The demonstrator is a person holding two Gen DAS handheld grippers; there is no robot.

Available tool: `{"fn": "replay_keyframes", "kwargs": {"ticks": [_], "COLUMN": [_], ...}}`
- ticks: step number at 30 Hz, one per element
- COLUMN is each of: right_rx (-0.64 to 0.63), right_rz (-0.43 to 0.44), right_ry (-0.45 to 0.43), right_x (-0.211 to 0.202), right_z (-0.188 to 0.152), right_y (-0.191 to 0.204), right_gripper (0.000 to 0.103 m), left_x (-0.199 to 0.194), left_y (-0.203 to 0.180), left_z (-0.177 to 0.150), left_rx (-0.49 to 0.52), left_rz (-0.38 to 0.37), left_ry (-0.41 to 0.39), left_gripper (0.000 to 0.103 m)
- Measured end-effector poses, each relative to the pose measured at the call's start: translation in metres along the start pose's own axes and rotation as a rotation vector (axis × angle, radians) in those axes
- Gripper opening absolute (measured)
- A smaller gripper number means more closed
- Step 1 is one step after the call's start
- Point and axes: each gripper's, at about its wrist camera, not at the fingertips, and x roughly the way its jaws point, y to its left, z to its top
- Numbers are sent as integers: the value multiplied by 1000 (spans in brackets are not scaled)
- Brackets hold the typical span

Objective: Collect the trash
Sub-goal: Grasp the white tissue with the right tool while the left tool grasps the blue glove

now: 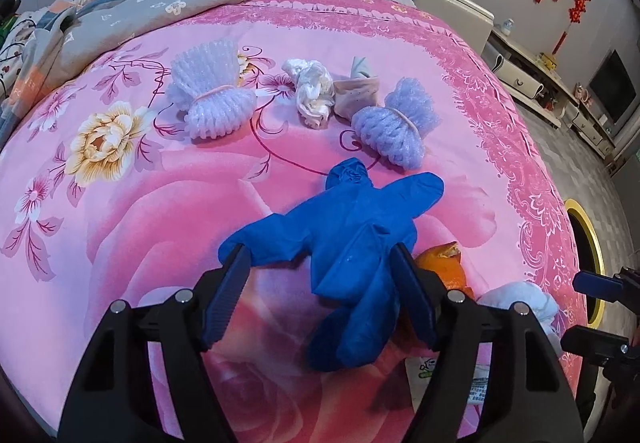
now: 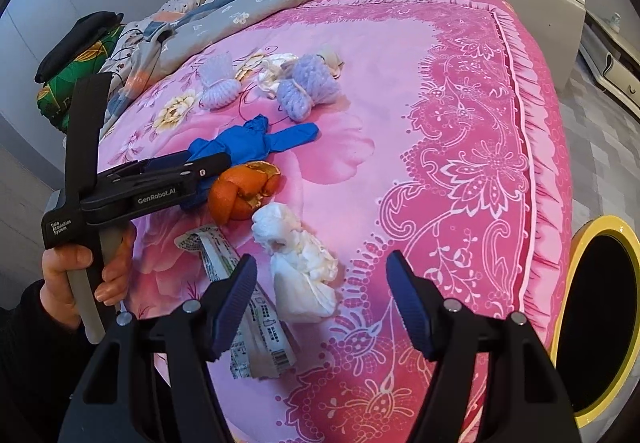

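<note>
While the blue glove [image 1: 352, 255] lies flat on the pink bedspread [image 1: 160, 183], the left gripper [image 1: 320, 259] straddles it, fingers apart and not pressing. Its right neighbour, the right gripper [image 2: 322, 271], hangs with fingers apart above a crumpled tissue [image 2: 300, 271], beside the orange peel [image 2: 244, 191].

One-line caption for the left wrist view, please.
Open left gripper straddles a blue glove on the pink floral bedspread.

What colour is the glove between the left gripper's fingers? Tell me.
Blue glove; clearest in the left wrist view.
</note>
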Motion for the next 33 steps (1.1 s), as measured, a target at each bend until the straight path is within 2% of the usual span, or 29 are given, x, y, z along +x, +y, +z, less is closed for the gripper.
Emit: {"fn": "replay_keyframes", "kwargs": {"ticks": [5,13,21,24,26,33], "right_rx": [-15,-55,-63,-58,-56,-47], "right_rz": [0,-7,17,38,55,80], "right_ry": [24,68,91,90,92,71], "right_x": [15,41,60,61,61,54], "right_z": [4,12,17,18,19,17], "right_y": [5,15,18,18,19,18], "right_gripper": [63,58,46,34,31,29], "left_x": [10,21,27,26,25,15], "left_y": [3,9,13,14,13,16], "left_z": [2,9,11,12,12,11], "left_rx": [-11,-23,-36,-43,-43,-57], "left_rz": [-8,-29,-40,-47,-51,-75], "left_ry": [8,-5,-22,-29,-32,-52], "left_gripper": [61,43,22,16,13,10]}}
